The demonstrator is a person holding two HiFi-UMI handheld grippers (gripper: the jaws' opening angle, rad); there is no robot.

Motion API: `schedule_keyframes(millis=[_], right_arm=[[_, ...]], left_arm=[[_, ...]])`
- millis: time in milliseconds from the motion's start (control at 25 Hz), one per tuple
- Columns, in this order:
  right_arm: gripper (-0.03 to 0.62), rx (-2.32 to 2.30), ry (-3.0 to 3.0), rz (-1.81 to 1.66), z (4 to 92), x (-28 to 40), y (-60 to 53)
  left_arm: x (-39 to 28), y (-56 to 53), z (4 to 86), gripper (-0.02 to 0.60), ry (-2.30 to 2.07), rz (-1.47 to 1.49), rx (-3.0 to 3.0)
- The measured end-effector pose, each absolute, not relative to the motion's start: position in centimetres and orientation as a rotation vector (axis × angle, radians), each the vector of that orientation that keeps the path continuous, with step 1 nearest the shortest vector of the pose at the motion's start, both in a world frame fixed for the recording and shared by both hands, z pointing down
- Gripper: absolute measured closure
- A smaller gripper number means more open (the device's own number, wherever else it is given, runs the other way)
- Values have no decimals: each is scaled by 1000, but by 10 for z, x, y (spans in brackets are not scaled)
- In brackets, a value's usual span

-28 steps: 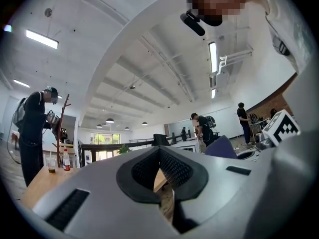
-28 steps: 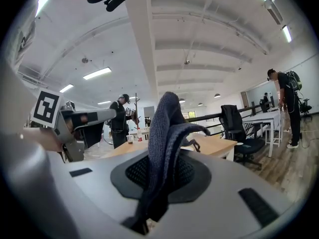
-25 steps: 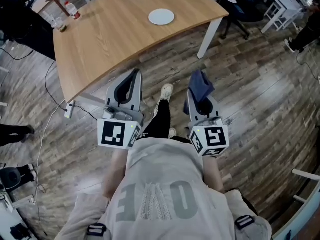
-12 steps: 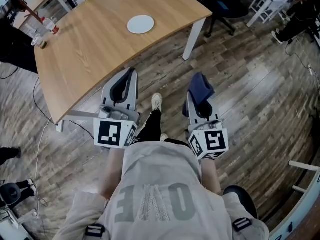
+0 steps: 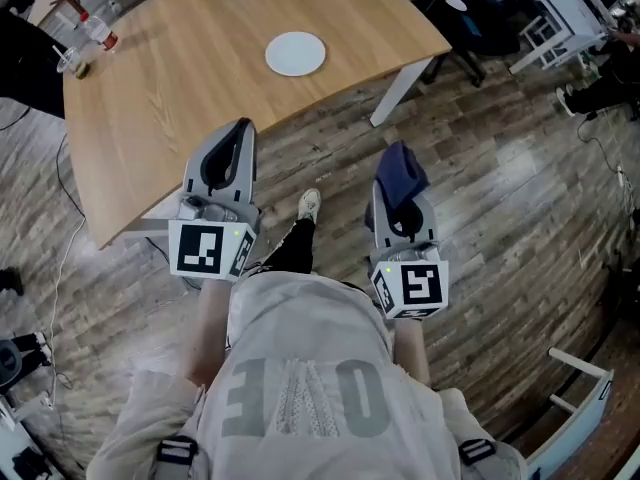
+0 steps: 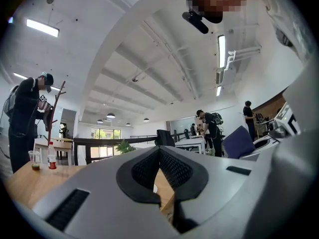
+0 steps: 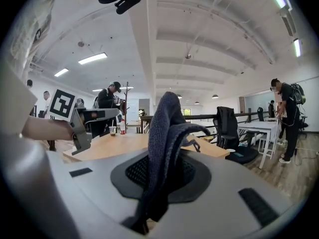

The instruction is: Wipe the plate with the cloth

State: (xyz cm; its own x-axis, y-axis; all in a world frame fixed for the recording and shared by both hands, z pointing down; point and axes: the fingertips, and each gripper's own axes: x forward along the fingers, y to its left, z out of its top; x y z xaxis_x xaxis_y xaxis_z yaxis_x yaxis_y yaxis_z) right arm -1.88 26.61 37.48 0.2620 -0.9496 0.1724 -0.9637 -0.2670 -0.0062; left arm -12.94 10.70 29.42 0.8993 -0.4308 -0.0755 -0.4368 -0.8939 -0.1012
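A round white plate (image 5: 296, 53) lies on the far part of a light wooden table (image 5: 190, 78). My right gripper (image 5: 402, 173) is shut on a dark blue cloth (image 5: 401, 171), which stands up out of the jaws in the right gripper view as cloth (image 7: 167, 133). It hangs over the wood floor, right of the table's near corner. My left gripper (image 5: 231, 146) is shut with nothing in it, and its tip is over the table's near edge. In the left gripper view the left gripper (image 6: 158, 156) shows closed pads and the tabletop behind them.
At the table's far left end stand a bottle with a red cap (image 5: 101, 34) and a cup (image 5: 68, 63). A white table leg (image 5: 398, 90) drops at the right corner. Office chairs (image 5: 470, 18) and white desks stand beyond. People stand around the room.
I have stepped closer to the table: both grippers moved forward, and the left one now reaches over the table's near edge. The cloth stays held in the right gripper.
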Motion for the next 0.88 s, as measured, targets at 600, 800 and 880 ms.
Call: schedule_keyframes(millis=[600,800,880], right_arm=[[537,2300,-1910,252,364,66,118],[537,2291,-1915,260,364,89,78],[537,2294,-1906,263,362,98,68]], left_arm=[[-50,-27,312,574,748,-27,-2970],[-20,-71,305,574,733,-14,-2958],[-10,-83,303,575,736,-13,-2960]])
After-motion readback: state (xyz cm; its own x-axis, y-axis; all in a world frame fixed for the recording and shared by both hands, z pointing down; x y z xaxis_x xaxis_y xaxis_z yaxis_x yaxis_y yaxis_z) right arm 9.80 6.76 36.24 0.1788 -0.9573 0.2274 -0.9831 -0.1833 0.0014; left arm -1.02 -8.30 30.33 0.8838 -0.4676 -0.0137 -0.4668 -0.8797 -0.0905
